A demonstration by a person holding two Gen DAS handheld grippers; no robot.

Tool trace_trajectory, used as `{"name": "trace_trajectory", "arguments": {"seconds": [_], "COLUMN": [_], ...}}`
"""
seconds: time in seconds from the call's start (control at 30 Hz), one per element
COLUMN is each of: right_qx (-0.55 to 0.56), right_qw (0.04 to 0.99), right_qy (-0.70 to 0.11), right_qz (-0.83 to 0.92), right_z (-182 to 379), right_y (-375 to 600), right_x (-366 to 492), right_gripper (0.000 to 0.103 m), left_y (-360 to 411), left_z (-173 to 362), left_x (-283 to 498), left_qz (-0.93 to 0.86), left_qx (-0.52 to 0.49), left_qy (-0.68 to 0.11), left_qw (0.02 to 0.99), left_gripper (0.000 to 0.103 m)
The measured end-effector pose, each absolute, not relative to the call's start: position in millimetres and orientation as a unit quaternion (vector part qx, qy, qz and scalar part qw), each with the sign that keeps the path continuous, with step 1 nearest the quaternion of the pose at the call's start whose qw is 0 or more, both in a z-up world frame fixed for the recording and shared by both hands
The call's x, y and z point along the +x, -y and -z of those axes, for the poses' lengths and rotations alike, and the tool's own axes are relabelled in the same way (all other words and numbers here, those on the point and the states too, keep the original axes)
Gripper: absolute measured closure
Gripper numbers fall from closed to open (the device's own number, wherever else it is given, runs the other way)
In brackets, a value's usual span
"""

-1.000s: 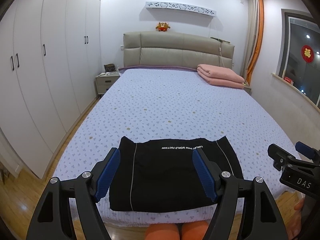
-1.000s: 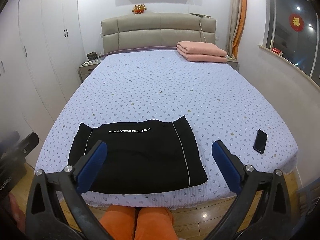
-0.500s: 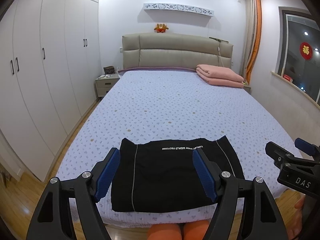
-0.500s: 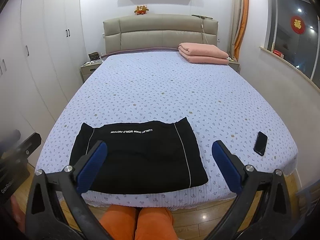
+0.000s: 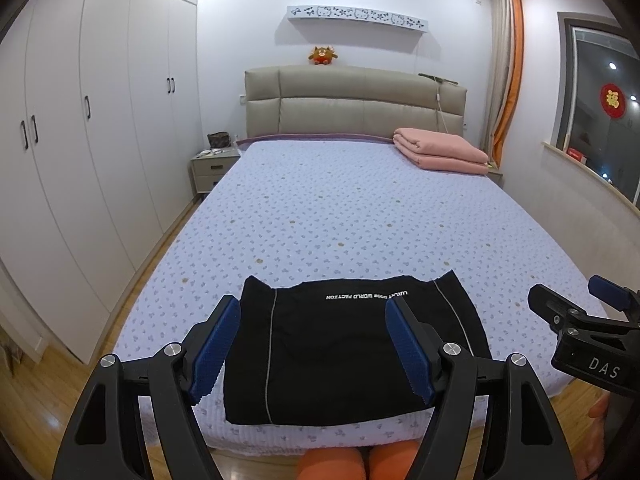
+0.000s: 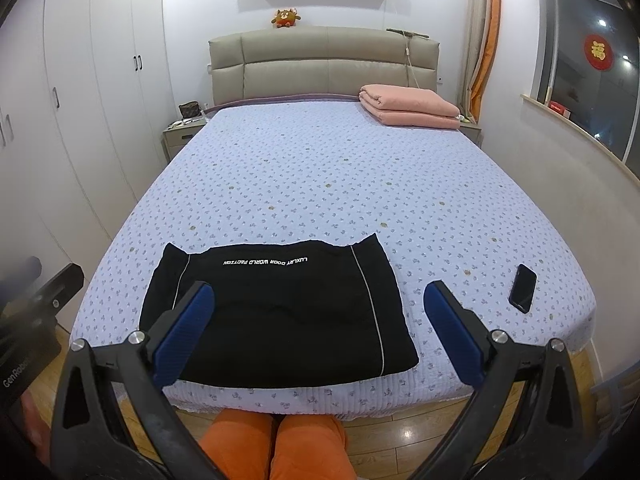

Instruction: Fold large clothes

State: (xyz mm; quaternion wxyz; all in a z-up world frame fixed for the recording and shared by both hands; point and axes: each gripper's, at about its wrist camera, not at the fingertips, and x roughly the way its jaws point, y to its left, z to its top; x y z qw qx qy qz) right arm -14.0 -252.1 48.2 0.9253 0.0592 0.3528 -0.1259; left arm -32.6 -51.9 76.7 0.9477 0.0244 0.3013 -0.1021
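Note:
A black garment (image 5: 340,352) with white lettering and thin white stripes lies folded into a flat rectangle at the near edge of the bed (image 5: 360,208); it also shows in the right wrist view (image 6: 276,312). My left gripper (image 5: 312,344) is open and empty, held in the air above the garment's near part. My right gripper (image 6: 320,332) is open and empty, held above the garment's right half. Neither touches the cloth. The right gripper also shows at the left wrist view's right edge (image 5: 584,320).
A black phone (image 6: 522,288) lies near the bed's front right corner. A folded pink blanket (image 6: 408,106) sits by the headboard. White wardrobes (image 5: 80,140) line the left wall, with a nightstand (image 5: 214,164) beyond. The person's orange-clad legs (image 6: 272,444) stand at the bed's foot.
Both grippers have risen and drawn back slightly from the bed, so the garment sits a little lower and farther in view. The garment has not moved. Both stay open.

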Motion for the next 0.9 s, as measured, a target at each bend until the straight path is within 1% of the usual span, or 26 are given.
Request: {"name": "trace_trajectory", "arguments": {"seconds": [0.67,0.9], "right_qx": [0.067,0.063], "right_qw": [0.921,0.920], "right_qy": [-0.363,-0.365], "right_qz": [0.126,0.125], "right_z": [-43,-41], "right_y": [254,250], "right_x": [-10,-13], "right_gripper": [0.000,0.000], "left_y": [43,43], "left_z": [-70,-71], "left_x": [-26,-32], "left_qz": [0.090,0.058], "left_qx": [0.021,0.042], "left_qy": [-0.310,-0.290], "left_qw": [0.946,0.954], "left_gripper": [0.027,0.027]}}
